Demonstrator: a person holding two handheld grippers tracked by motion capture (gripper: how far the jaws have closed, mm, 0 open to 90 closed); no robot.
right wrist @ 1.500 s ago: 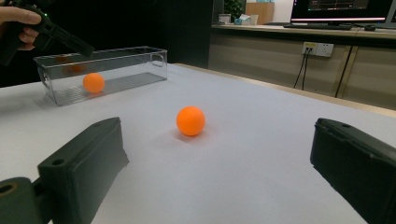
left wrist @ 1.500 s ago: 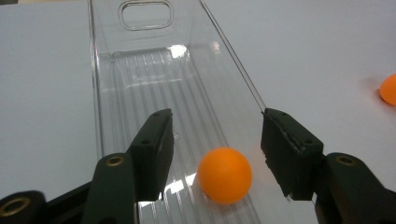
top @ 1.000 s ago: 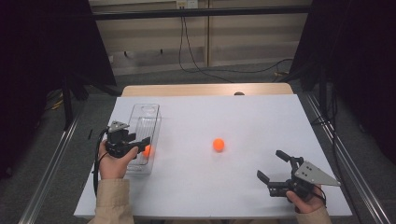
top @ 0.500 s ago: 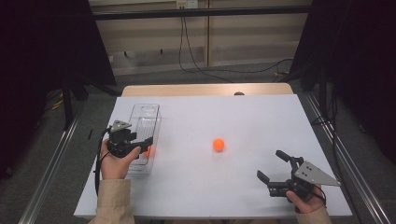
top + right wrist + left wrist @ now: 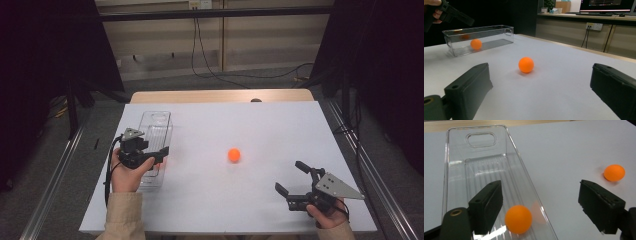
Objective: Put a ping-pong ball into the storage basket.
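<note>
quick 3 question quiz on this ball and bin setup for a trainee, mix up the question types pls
1. True or false: the left gripper is clamped on an orange ball.
2. Where does the ball nearest the left gripper lie? A) in the clear plastic bin B) on the bare table C) between the right gripper's jaws
3. Fill in: the second orange ball rests on the white ____, apart from the right gripper.

Key
1. False: its jaws have just been opening, and the ball in the bin lies free below them.
2. A
3. table
</note>
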